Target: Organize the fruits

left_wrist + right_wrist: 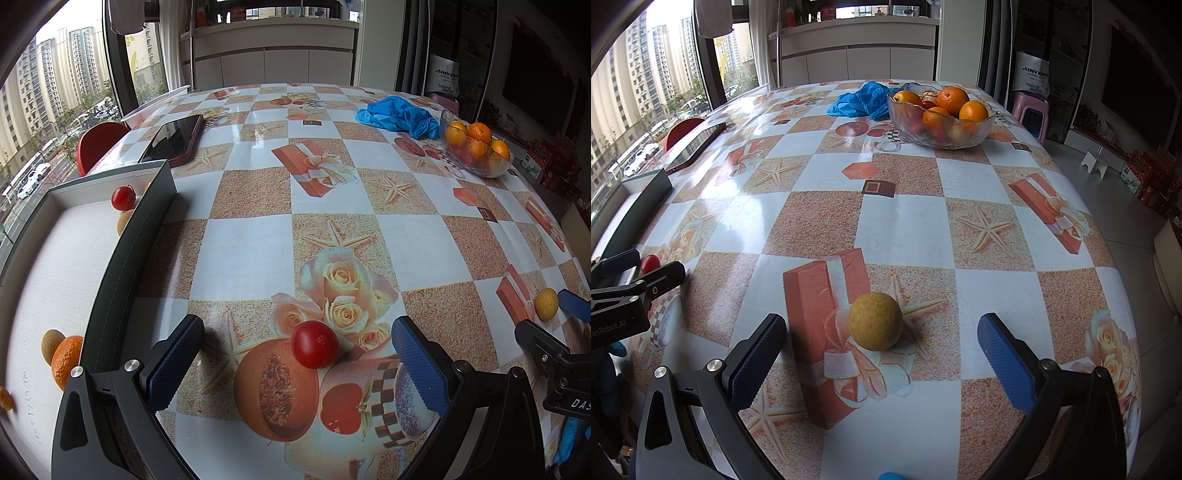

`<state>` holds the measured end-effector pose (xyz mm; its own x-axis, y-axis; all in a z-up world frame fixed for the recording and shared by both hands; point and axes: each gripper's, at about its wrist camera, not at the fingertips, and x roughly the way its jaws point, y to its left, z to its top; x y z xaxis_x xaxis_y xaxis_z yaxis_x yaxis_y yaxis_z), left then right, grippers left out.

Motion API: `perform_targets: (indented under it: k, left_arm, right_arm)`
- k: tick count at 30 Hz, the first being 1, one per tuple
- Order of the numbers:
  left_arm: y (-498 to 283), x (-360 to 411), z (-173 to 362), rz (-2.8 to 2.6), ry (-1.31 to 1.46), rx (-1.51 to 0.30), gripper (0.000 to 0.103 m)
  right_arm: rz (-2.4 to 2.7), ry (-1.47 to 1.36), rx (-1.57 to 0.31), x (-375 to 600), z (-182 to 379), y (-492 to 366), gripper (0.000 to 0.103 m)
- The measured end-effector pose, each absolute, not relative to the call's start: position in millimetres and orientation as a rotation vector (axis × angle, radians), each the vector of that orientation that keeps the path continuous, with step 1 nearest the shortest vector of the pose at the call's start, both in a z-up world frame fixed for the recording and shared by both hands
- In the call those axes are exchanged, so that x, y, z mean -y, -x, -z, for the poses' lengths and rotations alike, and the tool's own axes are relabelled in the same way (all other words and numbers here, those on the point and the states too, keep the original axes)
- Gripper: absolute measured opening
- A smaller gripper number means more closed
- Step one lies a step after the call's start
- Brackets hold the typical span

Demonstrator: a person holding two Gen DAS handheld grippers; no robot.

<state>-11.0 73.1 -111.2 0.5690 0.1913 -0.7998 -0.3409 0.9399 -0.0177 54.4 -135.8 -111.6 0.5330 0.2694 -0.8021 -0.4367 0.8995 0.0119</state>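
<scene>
My left gripper point(297, 345) is open, its fingers on either side of a small red fruit point(314, 344) that rests on the table. My right gripper point(881, 343) is open around a round yellow-brown fruit point(874, 320), also on the table. That yellow fruit point(546, 303) shows at the right of the left wrist view, next to the right gripper's blue fingertip point(574, 304). A shallow box point(55, 258) at the left holds a red fruit point(123, 198), an orange point(66, 361) and brownish fruits. A glass bowl point(979, 133) at the far end holds oranges point(952, 99).
A dark phone point(173, 139) lies beyond the box near the left edge. A crumpled blue bag point(860, 101) lies beside the bowl. A red chair back point(99, 146) stands past the table's left edge. The patterned tablecloth point(905, 229) covers the table.
</scene>
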Motion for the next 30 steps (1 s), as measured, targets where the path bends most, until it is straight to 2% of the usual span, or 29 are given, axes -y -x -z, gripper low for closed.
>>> perform_targets:
  k: [30]
  left_arm:
    - [10.8,-73.1,111.1,-0.314,0.178,-0.915,0.102]
  right_arm:
    - [-0.425,0.199,-0.917,136.1,111.8,-54.2,0.103]
